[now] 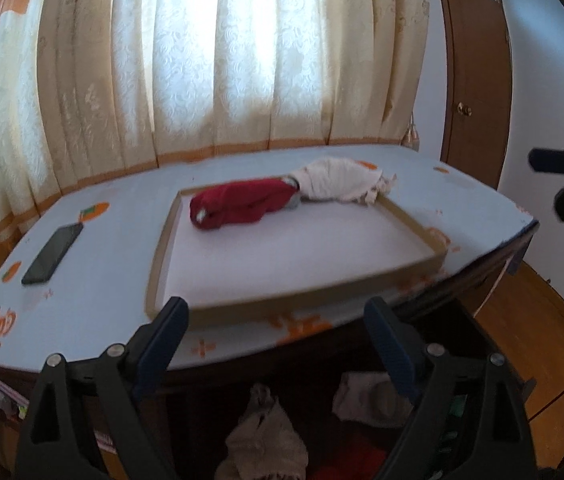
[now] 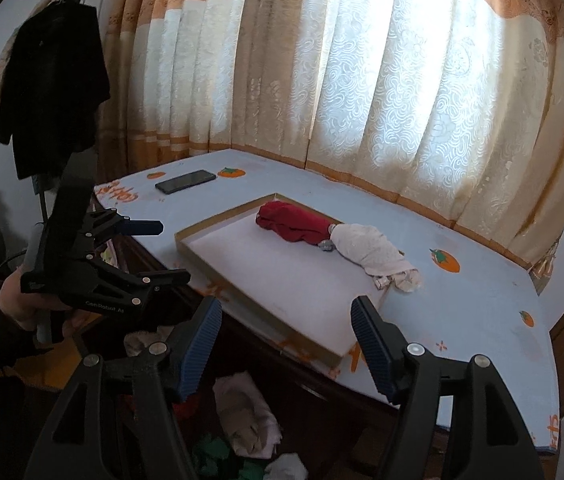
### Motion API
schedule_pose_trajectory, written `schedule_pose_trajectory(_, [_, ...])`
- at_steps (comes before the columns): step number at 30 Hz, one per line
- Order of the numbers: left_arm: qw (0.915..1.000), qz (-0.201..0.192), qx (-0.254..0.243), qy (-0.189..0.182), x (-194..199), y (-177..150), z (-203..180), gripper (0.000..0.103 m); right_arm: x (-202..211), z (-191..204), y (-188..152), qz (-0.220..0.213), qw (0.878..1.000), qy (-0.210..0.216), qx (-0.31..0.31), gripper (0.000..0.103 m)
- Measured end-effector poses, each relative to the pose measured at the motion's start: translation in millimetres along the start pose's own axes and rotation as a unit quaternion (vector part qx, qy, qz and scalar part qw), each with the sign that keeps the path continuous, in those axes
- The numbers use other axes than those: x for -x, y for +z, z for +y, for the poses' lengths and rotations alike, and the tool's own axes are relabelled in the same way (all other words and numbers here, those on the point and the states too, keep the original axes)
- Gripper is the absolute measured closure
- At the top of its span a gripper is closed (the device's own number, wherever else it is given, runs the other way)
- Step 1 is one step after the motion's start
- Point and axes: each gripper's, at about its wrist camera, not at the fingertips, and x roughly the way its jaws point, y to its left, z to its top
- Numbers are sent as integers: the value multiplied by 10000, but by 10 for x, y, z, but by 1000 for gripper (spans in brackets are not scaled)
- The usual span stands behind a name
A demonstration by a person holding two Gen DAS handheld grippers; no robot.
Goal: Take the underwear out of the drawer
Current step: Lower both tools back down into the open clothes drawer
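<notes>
Both the left gripper (image 1: 276, 340) and right gripper (image 2: 286, 340) gape empty above the open drawer (image 2: 242, 412) of underwear (image 2: 248, 416), while only the right view shows the hand (image 2: 18, 300) and hanging coat (image 2: 52, 84).

Both tongs, left (image 1: 278, 344) and right (image 2: 286, 344), gape empty.

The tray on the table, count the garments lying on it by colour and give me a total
Red garment on the tray: 1
Cream-white garment, partly over the tray's far edge: 1
Total: 2
</notes>
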Motion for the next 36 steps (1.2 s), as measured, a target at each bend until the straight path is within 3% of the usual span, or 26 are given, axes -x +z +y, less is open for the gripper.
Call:
schedule_pose_trajectory(11, [9976, 673, 122, 60, -181, -436, 27, 12, 9, 93, -409, 335, 9992, 180, -145, 33])
schedule_pose_trajectory(24, [9886, 1485, 217, 95, -535, -740, 145, 12, -950, 214, -1099, 1268, 9896, 465, -490, 33])
schedule_pose_trajectory(36, [9787, 2050, 48, 98, -758, -857, 183, 12, -1512, 311, -1296, 1916, 9785, 696, -314, 33])
